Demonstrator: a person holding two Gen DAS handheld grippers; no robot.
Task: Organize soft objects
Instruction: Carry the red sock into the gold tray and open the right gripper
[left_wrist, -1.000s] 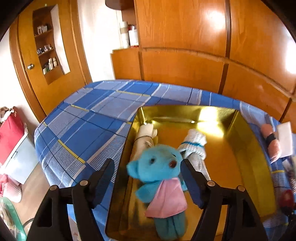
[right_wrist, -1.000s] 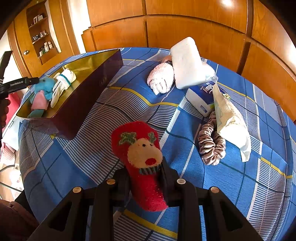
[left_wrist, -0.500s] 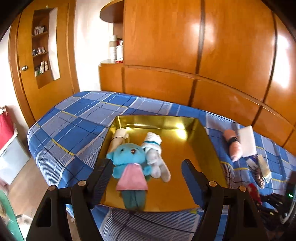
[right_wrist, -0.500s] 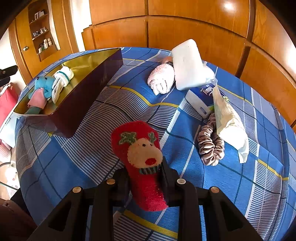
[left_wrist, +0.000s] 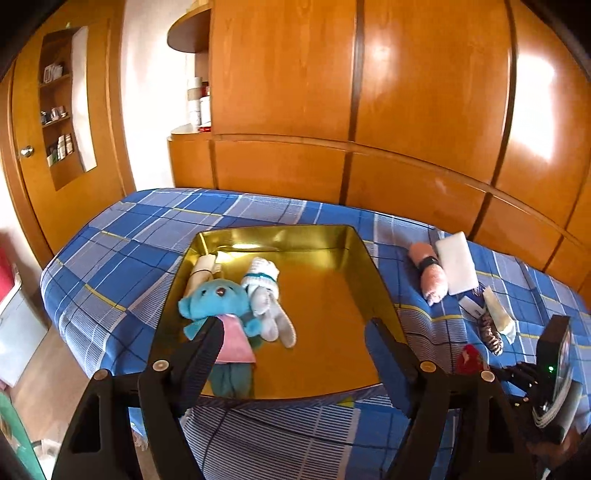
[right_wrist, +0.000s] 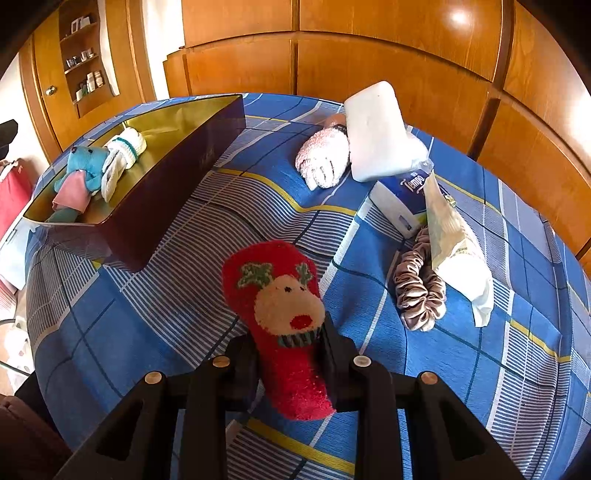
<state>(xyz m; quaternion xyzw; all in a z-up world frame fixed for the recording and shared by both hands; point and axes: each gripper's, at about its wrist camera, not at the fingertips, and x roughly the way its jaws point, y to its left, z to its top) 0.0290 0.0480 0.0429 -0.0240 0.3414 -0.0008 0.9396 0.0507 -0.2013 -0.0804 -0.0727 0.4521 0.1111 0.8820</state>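
Left tool: your left tool (left_wrist: 293, 354) stands wide apart with nothing between its fingers; it hangs above the near end of the tray.
Right tool: your right tool (right_wrist: 288, 354) is closed tight on the red sock (right_wrist: 284, 314), pinching it just below the reindeer face; the sock's toe points up and away from you.
Tray: the gold-lined tray (left_wrist: 373, 280) sits on the blue checked bed (left_wrist: 122, 266), to the left of the loose things.
In the tray: blue teddy (left_wrist: 218, 299) with a pink bib lies at the left side; a white rolled sock (left_wrist: 264, 291) lies touching it on the right; a cream roll (left_wrist: 201, 269) lies behind the teddy.
Loose on the bed: pink fluffy sock (right_wrist: 325, 155) just beside a white sponge (right_wrist: 376, 129); tissue pack (right_wrist: 399, 199); cream packet (right_wrist: 454, 240) lying partly over a satin scrunchie (right_wrist: 417, 291).
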